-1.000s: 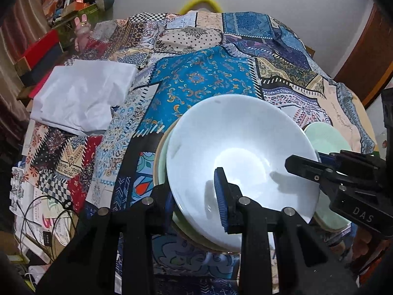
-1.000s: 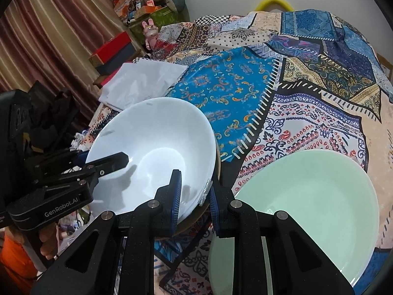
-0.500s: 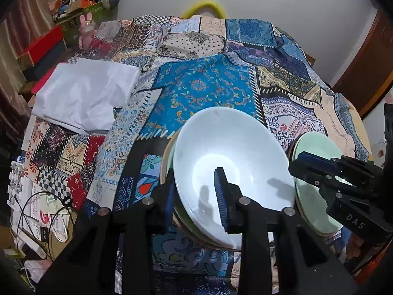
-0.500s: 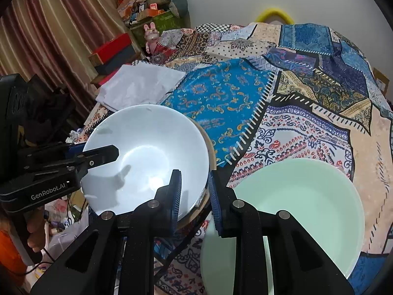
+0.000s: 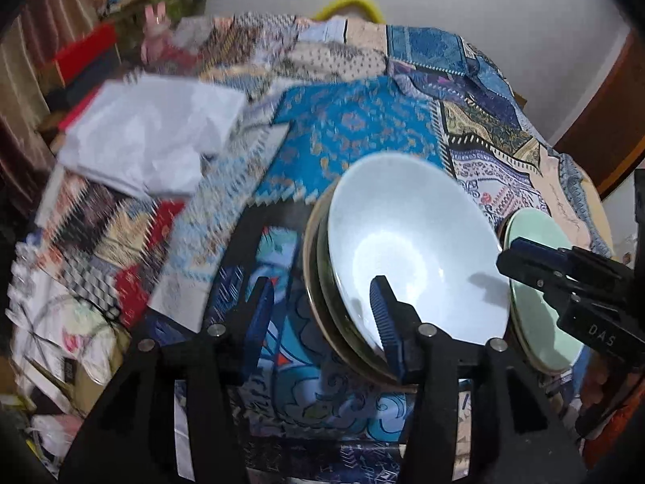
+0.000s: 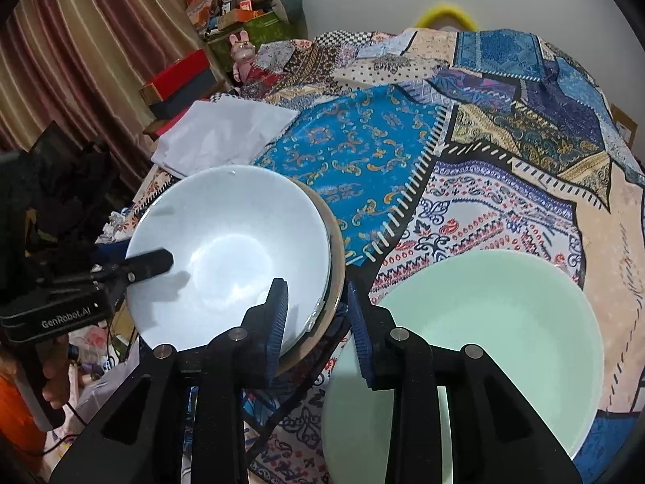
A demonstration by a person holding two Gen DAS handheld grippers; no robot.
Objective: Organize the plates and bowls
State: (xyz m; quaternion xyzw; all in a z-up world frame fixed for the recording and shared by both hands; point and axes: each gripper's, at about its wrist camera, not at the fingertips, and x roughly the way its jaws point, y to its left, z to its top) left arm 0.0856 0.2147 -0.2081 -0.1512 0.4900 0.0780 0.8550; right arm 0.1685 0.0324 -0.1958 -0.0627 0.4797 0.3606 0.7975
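The desk (image 6: 504,185) is covered by a patchwork cloth (image 6: 363,153) and carries two groups of crockery near its front edge. The right wrist view shows the whole mint-green bowl (image 6: 483,322) at lower right; the left wrist view, which is motion-blurred, shows only a strip of it (image 5: 536,282) behind the right tongs. A white bowl (image 5: 411,250) is nested on top of a stack of at least two darker-rimmed dishes (image 5: 318,282), exact number not discernible; the stack stands just beside the mint-green bowl. Count: two bowls clearly visible, one white and one mint-green. A folded white cloth (image 6: 225,137) lies further back on the left of the desk. The left tongs (image 5: 318,314) are opening to a moderate gap; one finger is inside the white bowl, the other stands clear outside the stack, and neither pad presses on the rim. The right tongs (image 6: 316,318) are opening from a narrow gap, straddling the right rim of the stack without visibly clamping it. A hand (image 6: 56,371) holds the left tongs.
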